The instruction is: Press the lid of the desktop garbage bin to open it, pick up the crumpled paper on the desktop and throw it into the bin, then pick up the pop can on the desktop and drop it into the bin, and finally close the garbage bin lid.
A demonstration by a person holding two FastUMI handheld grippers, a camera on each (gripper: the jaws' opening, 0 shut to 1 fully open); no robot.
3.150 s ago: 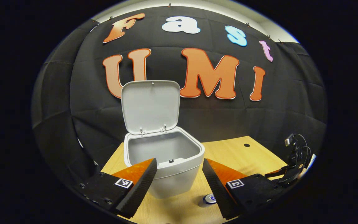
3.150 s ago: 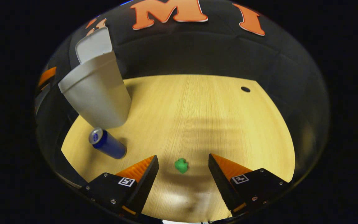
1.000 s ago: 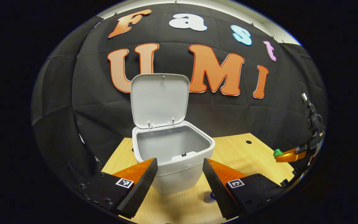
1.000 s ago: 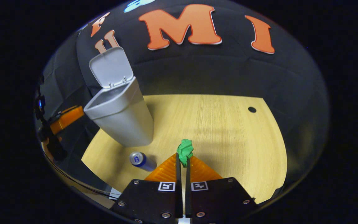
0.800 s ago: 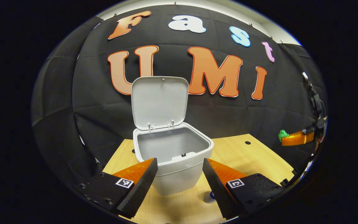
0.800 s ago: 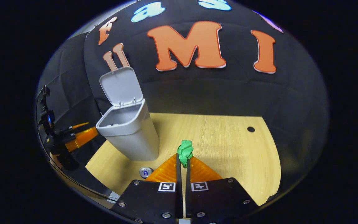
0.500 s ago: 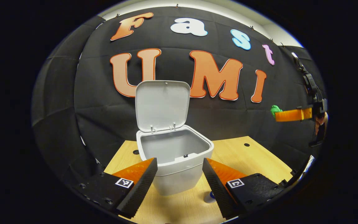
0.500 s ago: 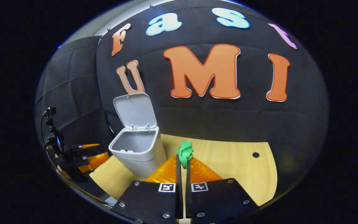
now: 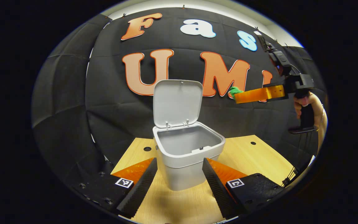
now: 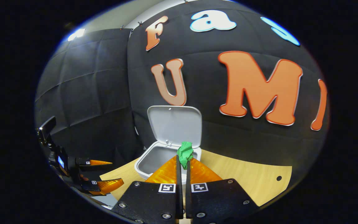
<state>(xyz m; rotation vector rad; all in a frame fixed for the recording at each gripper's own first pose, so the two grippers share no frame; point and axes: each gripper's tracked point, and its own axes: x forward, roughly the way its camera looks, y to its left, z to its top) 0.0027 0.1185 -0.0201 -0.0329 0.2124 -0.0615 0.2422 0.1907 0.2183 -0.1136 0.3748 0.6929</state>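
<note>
The grey garbage bin (image 9: 185, 168) stands on the wooden table (image 9: 259, 155) with its lid (image 9: 177, 101) raised upright. My left gripper (image 9: 179, 174) is open, low in front of the bin, one finger on each side of the bin's image. In the right gripper view my right gripper (image 10: 182, 163) is shut on the green crumpled paper (image 10: 185, 153), held in the air with the bin (image 10: 157, 158) and lid (image 10: 174, 124) just beyond it. In the left gripper view the right gripper (image 9: 238, 95) carries the paper (image 9: 234, 91) high, to the right of the lid.
A hand (image 9: 305, 102) holds the right gripper's handle at the right. Small round holes (image 9: 253, 143) sit in the table top near the back edge. The left gripper (image 10: 99, 174) shows at the lower left of the right gripper view.
My right gripper closed on the green paper, lifted it off the table and carried it up and toward the open bin. The left gripper stayed open and drew back slightly.
</note>
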